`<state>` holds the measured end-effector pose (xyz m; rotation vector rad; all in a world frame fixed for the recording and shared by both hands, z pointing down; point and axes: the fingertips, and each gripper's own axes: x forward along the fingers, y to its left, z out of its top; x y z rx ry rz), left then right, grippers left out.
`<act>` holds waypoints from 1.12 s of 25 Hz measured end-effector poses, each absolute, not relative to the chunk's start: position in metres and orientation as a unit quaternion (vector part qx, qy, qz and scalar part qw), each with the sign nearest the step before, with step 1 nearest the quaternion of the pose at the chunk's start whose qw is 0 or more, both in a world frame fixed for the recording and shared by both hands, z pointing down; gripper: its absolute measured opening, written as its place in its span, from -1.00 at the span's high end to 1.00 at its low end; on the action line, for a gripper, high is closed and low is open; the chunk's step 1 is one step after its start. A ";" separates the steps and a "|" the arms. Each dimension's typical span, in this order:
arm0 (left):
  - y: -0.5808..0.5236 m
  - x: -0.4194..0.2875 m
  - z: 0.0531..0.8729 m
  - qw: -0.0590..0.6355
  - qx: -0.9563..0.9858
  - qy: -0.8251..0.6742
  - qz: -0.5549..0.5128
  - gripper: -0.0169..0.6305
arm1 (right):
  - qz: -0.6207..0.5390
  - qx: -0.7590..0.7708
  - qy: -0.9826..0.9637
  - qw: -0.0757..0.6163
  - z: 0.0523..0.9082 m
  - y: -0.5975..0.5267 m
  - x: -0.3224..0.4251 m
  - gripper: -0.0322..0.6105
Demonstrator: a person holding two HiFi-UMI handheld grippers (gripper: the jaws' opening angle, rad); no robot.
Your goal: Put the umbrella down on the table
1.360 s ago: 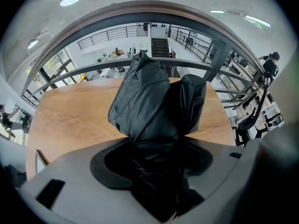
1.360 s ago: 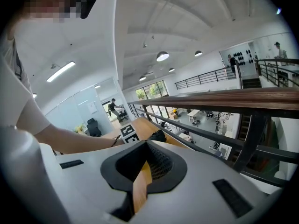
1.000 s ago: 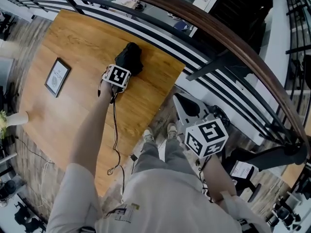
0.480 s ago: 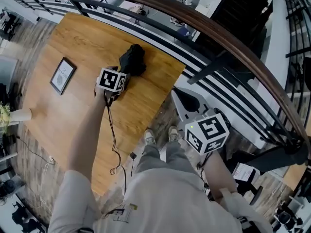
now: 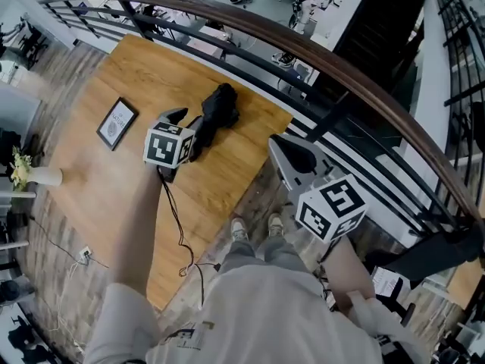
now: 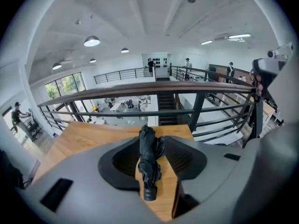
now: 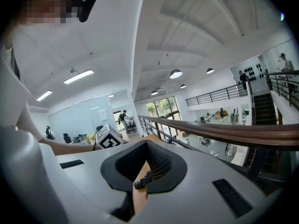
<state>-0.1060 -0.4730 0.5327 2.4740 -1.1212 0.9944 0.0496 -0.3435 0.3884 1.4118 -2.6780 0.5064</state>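
So the folded black umbrella (image 5: 215,114) is lying flat on the wooden worktop (image 5: 114,196), up near the far right corner by the railing (image 5: 356,78) with the wood handrail. It's not in either set of tongs. In the left gripper view it runs straight away from the camera, with the stubby handle end nearest and the bunched fabric pointing at the railing.

The left tongs (image 5: 180,123) sit right next to it in the head view, marker cube (image 5: 168,145) facing up, tilted down toward the umbrella. The jaws are partway apart and closing, but nothing is actually between the pads. You just see the umbrella and a strip of worktop through the gap, so they're clear of it. A thin cable (image 5: 179,226) dangles from that gripper down over the worktop edge.

The right tongs (image 5: 292,160) are off the worktop entirely, out over the floor to the right of it and in front of the person's shoes (image 5: 239,230). Jaws are apart and empty. In the right gripper view, the gap only shows a sliver of worktop with the umbrella's handle end well beyond.

Also on the worktop, well apart from the umbrella, there's a small framed picture (image 5: 117,123) lying flat toward the left. A pale vase with flowers (image 5: 34,176) is over at the left edge.
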 end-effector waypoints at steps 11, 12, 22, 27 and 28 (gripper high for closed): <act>-0.411 -0.123 0.352 0.037 0.894 -0.396 0.205 0.55 | 0.049 0.445 -0.894 -0.013 0.256 -0.304 0.026 0.81; -0.403 -0.122 0.336 0.027 0.898 -0.395 0.191 0.55 | 0.040 0.443 -0.895 -0.015 0.247 -0.299 0.025 0.81; -0.340 -0.142 0.219 -0.104 0.881 -0.450 0.100 0.75 | -0.015 0.428 -0.903 -0.037 0.189 -0.268 0.011 0.81; -0.305 -0.145 0.191 -0.145 0.868 -0.471 0.059 0.81 | -0.021 0.419 -0.907 -0.032 0.187 -0.257 0.012 0.81; -0.298 -0.145 0.189 -0.148 0.868 -0.471 0.053 0.82 | -0.022 0.418 -0.907 -0.031 0.188 -0.256 0.013 0.81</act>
